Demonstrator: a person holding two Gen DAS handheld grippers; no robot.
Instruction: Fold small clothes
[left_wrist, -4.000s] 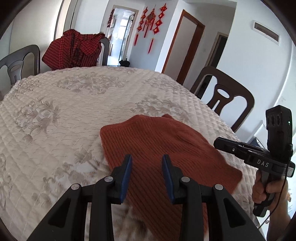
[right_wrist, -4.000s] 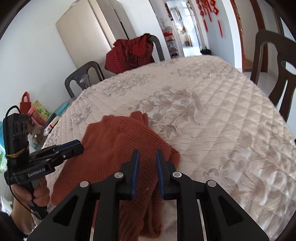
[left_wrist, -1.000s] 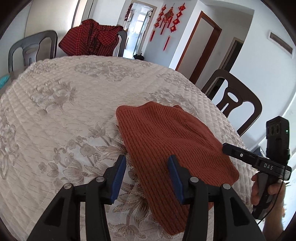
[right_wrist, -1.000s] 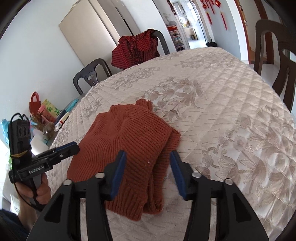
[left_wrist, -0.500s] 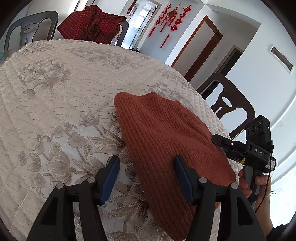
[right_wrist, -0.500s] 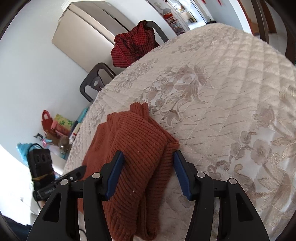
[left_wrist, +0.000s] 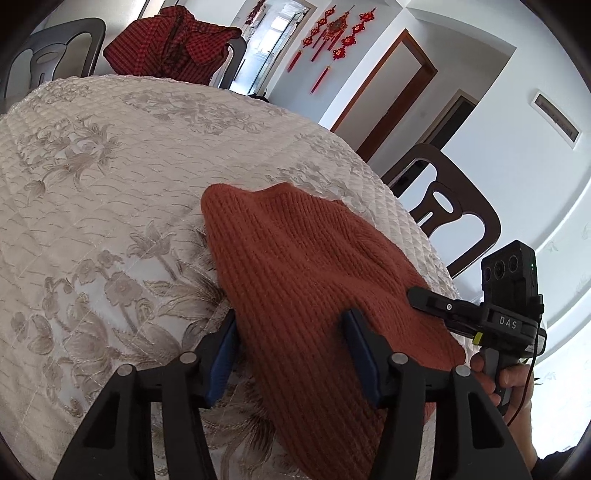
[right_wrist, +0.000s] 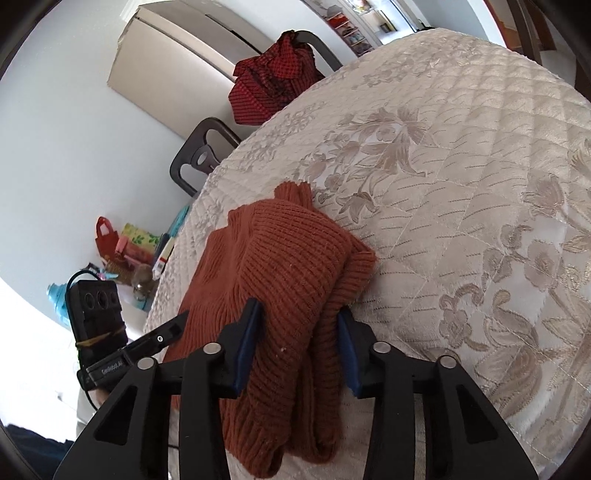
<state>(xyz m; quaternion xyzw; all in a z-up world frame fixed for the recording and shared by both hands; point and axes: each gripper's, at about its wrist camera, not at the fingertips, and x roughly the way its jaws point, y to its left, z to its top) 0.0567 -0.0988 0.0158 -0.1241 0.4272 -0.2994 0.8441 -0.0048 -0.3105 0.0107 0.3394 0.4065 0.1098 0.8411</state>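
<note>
Straddling cloth: left gripper (left_wrist: 291, 350) has the rust knit sweater (left_wrist: 314, 280) between closing jaws, pads not plainly pressing.
Sweater place: near edge of quilted table (left_wrist: 92, 184), partly folded.
Right gripper (right_wrist: 301, 347): jaws closing around the doubled sleeve layers.
Handling: soft, limp, bulky; likely best pinched at hem corners.
Views: right wrist alone shows the stacked folds and the bags (right_wrist: 125, 240) far left; left wrist shows one smooth face.
</note>
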